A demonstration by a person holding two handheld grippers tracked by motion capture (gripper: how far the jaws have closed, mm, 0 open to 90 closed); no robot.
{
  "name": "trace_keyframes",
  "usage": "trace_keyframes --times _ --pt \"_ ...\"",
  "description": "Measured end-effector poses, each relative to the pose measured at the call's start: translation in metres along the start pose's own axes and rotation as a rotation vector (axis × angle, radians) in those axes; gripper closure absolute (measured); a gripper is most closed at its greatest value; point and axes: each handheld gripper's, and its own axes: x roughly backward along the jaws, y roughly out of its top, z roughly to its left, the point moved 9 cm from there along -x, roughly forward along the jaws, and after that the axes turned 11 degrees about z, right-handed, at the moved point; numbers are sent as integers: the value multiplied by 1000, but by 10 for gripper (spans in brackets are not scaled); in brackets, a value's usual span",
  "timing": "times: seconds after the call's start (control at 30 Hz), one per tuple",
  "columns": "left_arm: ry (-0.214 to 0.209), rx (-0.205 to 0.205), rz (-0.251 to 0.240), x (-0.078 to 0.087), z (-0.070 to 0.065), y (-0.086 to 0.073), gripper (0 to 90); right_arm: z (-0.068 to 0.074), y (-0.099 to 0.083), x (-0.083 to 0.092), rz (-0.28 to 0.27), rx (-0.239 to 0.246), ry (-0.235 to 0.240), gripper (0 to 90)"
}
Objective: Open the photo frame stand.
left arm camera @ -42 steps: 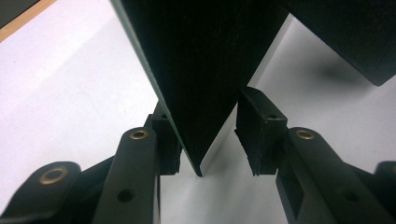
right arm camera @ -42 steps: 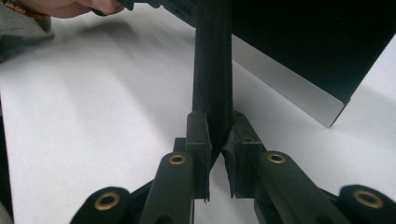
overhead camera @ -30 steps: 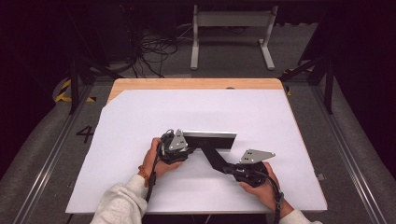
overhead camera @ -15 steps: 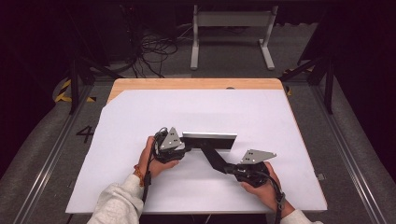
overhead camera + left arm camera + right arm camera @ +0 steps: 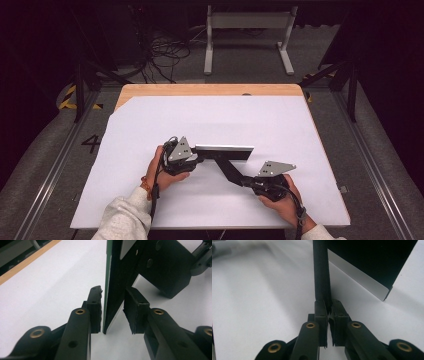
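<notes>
The black panel [image 5: 224,152] is seen from the high view lying mid-bench [image 5: 150,115], rigid and thin. In the left gripper view, the left tongs [image 5: 113,306] have just been closing around its edge, one pad still clear. In the right gripper view, the right tongs [image 5: 330,307] are clamped on its black strip [image 5: 321,272], judged the firmest hold.

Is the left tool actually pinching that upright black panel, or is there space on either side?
Apart on one side at least. In the left gripper view, the panel stands between the left tool, whose jaws have just been closing; white table shows between it and the right-hand pad.
</notes>
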Motion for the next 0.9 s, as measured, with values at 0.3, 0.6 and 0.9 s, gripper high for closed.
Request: trace_keyframes --times 0.3,0.6,0.9 --pt "-16 -2 7 -1 -1 -2 702 -1 0 0 -1 -4 11 856" --pt "-16 10 9 0 1 -5 643 -1 -1 2 3 5 10 862" --pt "-18 19 0 14 2 -11 624 -3 -1 18 -23 10 -7 887"
